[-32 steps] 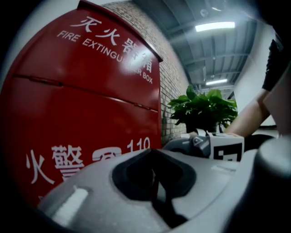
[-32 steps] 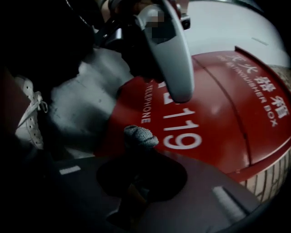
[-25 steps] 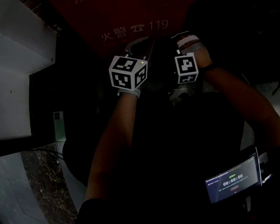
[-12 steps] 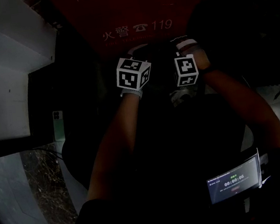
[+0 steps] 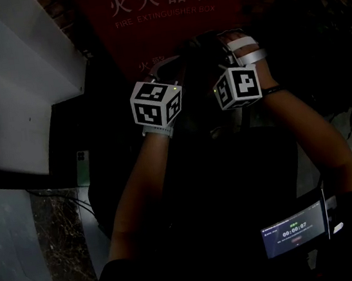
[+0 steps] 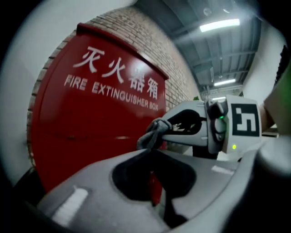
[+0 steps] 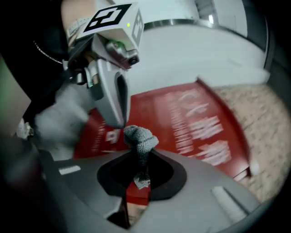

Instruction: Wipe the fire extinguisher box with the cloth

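Before the red fire extinguisher box [image 6: 91, 118], we hold both tongs close together.
Our right gripper [image 7: 139, 157] is clamped on the grey cloth [image 7: 142, 139]; our left gripper [image 6: 149, 154] has jaws together, tips just beside that cloth, near the box front.

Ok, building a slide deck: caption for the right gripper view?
Right gripper shut on a bunched grey cloth, with the red fire extinguisher box ahead.

One fire extinguisher box [image 6: 91, 118], one cloth [image 7: 142, 138], one lit screen [image 5: 294, 231], two grippers: left gripper [image 6: 148, 154], right gripper [image 7: 139, 160].
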